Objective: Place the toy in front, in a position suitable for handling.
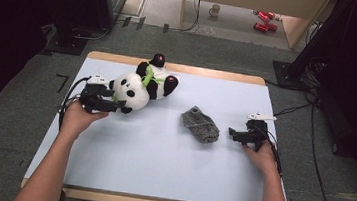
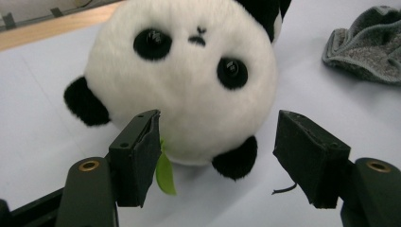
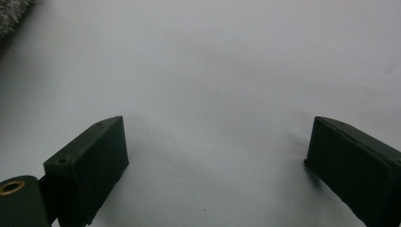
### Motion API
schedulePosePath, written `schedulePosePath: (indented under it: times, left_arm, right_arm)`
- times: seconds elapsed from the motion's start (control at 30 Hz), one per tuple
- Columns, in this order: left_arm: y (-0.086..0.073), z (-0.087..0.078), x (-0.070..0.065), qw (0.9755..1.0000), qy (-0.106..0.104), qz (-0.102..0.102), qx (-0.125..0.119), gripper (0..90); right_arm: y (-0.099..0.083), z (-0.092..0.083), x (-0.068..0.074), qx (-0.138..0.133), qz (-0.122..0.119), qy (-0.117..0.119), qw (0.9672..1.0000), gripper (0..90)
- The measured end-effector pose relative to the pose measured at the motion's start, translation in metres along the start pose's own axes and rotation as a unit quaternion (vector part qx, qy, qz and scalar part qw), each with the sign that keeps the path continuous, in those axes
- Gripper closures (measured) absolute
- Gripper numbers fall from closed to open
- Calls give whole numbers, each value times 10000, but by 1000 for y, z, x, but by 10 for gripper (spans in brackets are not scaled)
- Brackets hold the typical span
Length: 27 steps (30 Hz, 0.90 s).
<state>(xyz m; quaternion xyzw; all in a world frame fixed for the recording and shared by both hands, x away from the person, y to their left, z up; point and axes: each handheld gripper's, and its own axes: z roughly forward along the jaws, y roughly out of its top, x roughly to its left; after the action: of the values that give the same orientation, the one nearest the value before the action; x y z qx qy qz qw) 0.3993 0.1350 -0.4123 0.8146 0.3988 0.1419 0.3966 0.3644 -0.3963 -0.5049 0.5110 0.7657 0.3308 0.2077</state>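
Note:
A plush panda (image 1: 140,87) with a green scarf lies on the pale blue table top (image 1: 161,154) at the back left, its white head (image 2: 189,80) turned toward my left gripper (image 2: 217,127). That gripper (image 1: 115,106) sits right at the head, jaws spread. The left pad (image 2: 146,146) is up against the plush and the right pad (image 2: 307,151) stands clear of it. A crumpled grey knit cloth (image 1: 200,124) lies mid-table. My right gripper (image 1: 234,134) rests just right of the cloth, open, with bare table between its jaws (image 3: 215,142).
The grey cloth (image 2: 369,45) shows at the upper right of the left gripper view, and its edge (image 3: 12,14) in the top left corner of the right gripper view. The table's wooden back edge (image 1: 209,73) runs behind the panda. Cables and dark stands flank the table.

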Motion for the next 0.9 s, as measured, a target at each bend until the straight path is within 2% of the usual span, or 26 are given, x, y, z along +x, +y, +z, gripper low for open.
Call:
schedulePosePath:
  times: [0.13, 0.3, 0.53, 0.77, 0.9]
  left_arm:
    - [17, 4, -2, 10000, 10, 88, 28, 314]
    - [34, 9, -4, 9999, -75, 78, -58, 314]
    - [46, 16, -7, 9999, -152, 67, -33, 319]
    - [57, 24, -9, 9999, -143, 88, -17, 320]
    - [63, 26, -14, 9998, -164, 73, -56, 328]
  right_arm:
    - [0, 0, 0, 1, 5, -3, 10000, 55]
    - [0, 0, 0, 2, 7, -2, 10000, 55]
    - [0, 0, 0, 1, 7, -3, 10000, 55]
    - [0, 0, 0, 2, 4, -4, 10000, 55]
    - [0, 0, 0, 3, 5, -2, 10000, 55]
